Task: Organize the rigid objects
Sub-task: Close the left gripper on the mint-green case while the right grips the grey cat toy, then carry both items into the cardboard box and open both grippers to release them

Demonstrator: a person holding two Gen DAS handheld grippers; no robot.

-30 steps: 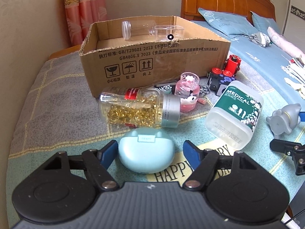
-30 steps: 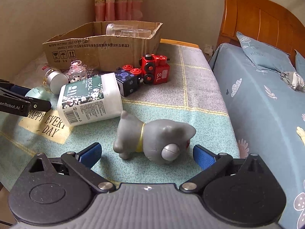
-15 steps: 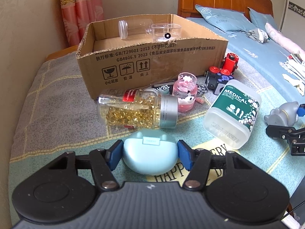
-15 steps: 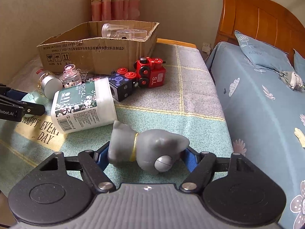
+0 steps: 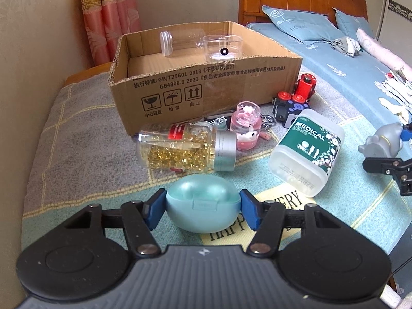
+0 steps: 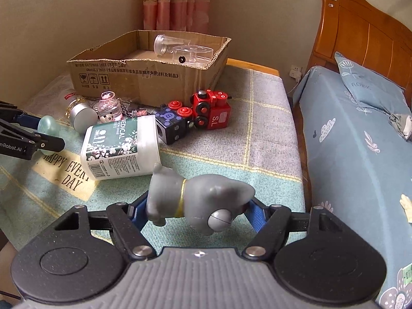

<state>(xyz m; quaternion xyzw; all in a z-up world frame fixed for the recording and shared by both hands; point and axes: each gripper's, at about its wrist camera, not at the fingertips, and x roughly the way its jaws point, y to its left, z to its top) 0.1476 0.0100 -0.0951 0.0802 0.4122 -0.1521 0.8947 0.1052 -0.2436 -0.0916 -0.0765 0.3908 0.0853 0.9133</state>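
Left wrist view: the left gripper (image 5: 203, 209) is clamped on the pale blue egg-shaped case (image 5: 203, 203), one blue pad on each end, having just closed onto it. The case sits low over the blanket-covered surface (image 5: 77, 139); whether it has lifted clear cannot be told.

Right wrist view: the right gripper (image 6: 198, 209) has likewise just closed and is clamped on the grey animal figure (image 6: 198, 198), which lies on its side between the pads, head to the right.

The cardboard box (image 5: 206, 87), the likely destination, stands at the far side of the surface. It already holds a clear jar (image 5: 180, 42) and a clear round tub (image 5: 222, 47).

Risks noted:
- The case is smooth and rounded; held only at its ends, it could squirt out if the grip slackens or the wrist tilts.
- The figure is irregular in shape, so pad contact is probably uneven and it may rotate on lifting.
- The capsule bottle (image 5: 188, 149) and the white cotton swab tub (image 5: 306, 154) lie between the grippers and the box; a low carry could knock them.
- Both grippers heading to one box could collide.
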